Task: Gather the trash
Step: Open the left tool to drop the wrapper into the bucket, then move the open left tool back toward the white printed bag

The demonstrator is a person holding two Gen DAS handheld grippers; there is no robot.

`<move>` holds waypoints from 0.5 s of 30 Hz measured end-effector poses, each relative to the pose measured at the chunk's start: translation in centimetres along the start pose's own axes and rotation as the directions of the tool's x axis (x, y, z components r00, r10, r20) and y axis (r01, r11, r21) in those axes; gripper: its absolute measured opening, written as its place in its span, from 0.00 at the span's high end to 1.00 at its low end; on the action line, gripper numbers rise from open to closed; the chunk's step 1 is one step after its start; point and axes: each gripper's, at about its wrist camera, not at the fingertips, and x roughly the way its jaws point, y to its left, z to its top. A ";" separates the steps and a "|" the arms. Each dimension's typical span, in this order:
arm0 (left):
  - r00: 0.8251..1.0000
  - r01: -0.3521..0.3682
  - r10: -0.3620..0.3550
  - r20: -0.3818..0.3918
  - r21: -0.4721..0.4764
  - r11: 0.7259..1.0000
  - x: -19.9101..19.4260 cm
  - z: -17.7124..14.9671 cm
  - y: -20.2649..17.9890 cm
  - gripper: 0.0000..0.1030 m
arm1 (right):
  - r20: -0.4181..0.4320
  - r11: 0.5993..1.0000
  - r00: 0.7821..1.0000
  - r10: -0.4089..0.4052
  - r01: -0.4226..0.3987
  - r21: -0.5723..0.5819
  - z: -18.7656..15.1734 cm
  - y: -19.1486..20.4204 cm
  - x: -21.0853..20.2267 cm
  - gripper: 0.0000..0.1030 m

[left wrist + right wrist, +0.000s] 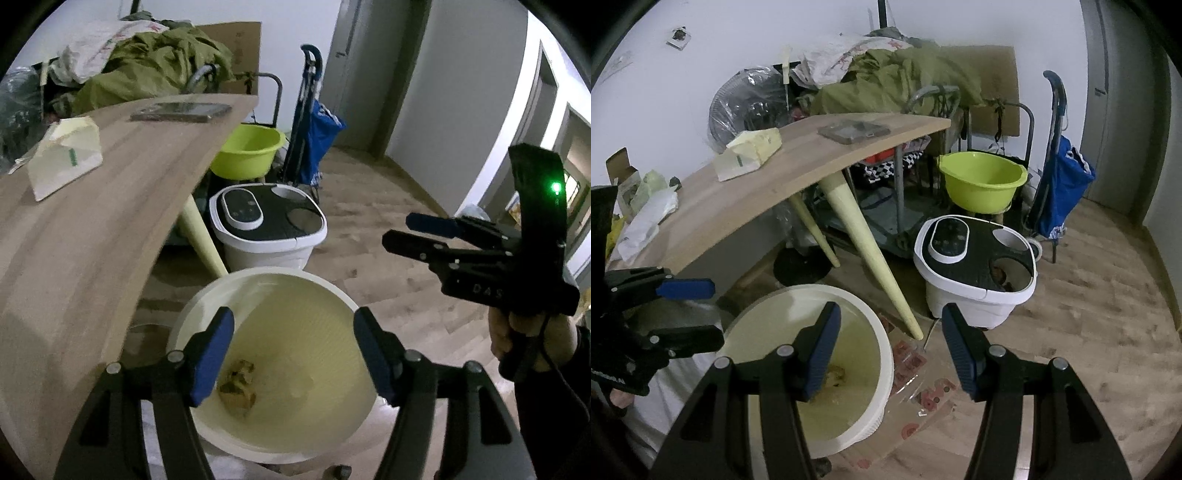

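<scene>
A white round bin (343, 295) stands on the floor by the wooden table (122, 206); a crumpled brownish scrap (238, 384) lies at its bottom. My left gripper (293, 354) hovers open and empty above the bin's mouth. My right gripper (890, 354) is open and empty over the bin's (882, 354) right rim; it also shows in the left wrist view (402, 229). The left gripper also shows in the right wrist view (713, 314). A cream paper bag (62, 155) and a flat clear wrapper (181, 110) lie on the table. White and yellow wrappers (642, 221) lie at its left end.
A white and black appliance (975, 266) and a lime green basin (982, 181) stand beyond the bin. A blue shopping trolley (1060, 177) leans near the door. Green fabric (905, 81) is piled behind the table. A printed plastic sheet (923, 391) lies on the floor by the bin.
</scene>
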 end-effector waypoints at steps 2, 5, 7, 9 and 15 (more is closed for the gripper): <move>1.000 -0.015 0.016 0.022 -0.019 1.000 -0.8 0.1 0.4 0.34 | 0.008 1.000 1.000 0.004 -0.004 -0.009 0.3 0.3 -0.3 0.42; 0.997 -0.042 0.044 0.067 -0.035 0.999 -2.4 0.0 0.9 0.34 | 0.027 1.000 1.000 0.012 -0.011 -0.029 1.2 1.1 -0.7 0.40; 0.993 -0.057 0.062 0.100 -0.047 0.997 -3.6 -0.1 1.4 0.34 | 0.035 0.999 0.999 0.017 -0.016 -0.044 1.9 1.7 -0.9 0.40; 0.990 -0.070 0.077 0.122 -0.061 0.996 -4.6 -0.2 1.8 0.34 | 0.046 0.998 0.999 0.025 -0.022 -0.061 2.5 2.6 -1.1 0.40; 0.976 -0.116 0.132 0.174 -0.099 0.988 -7.6 -0.6 3.7 0.34 | 0.067 0.993 0.997 0.049 -0.041 -0.106 3.8 5.2 -1.6 0.40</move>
